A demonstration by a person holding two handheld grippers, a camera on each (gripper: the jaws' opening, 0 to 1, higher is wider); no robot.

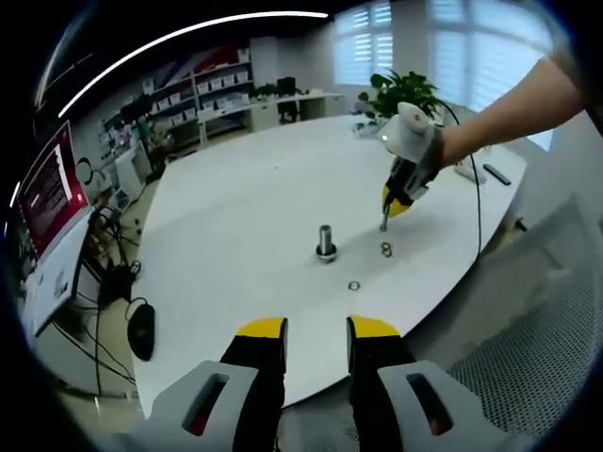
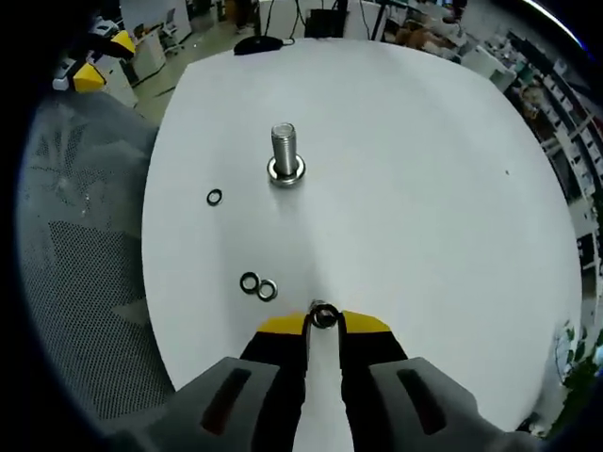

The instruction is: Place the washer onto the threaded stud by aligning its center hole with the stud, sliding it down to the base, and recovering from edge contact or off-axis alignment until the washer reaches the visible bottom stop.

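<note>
Clenched on a washer (image 2: 323,317), the right gripper (image 2: 323,322) jaws face the stud (image 2: 285,153) for alignment; left gripper (image 1: 316,331) jaws rest released above the worktop (image 2: 405,188).

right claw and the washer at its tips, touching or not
Touching. In the right gripper view the right claw has its yellow tips closed on a washer, well short of the threaded stud.
</note>
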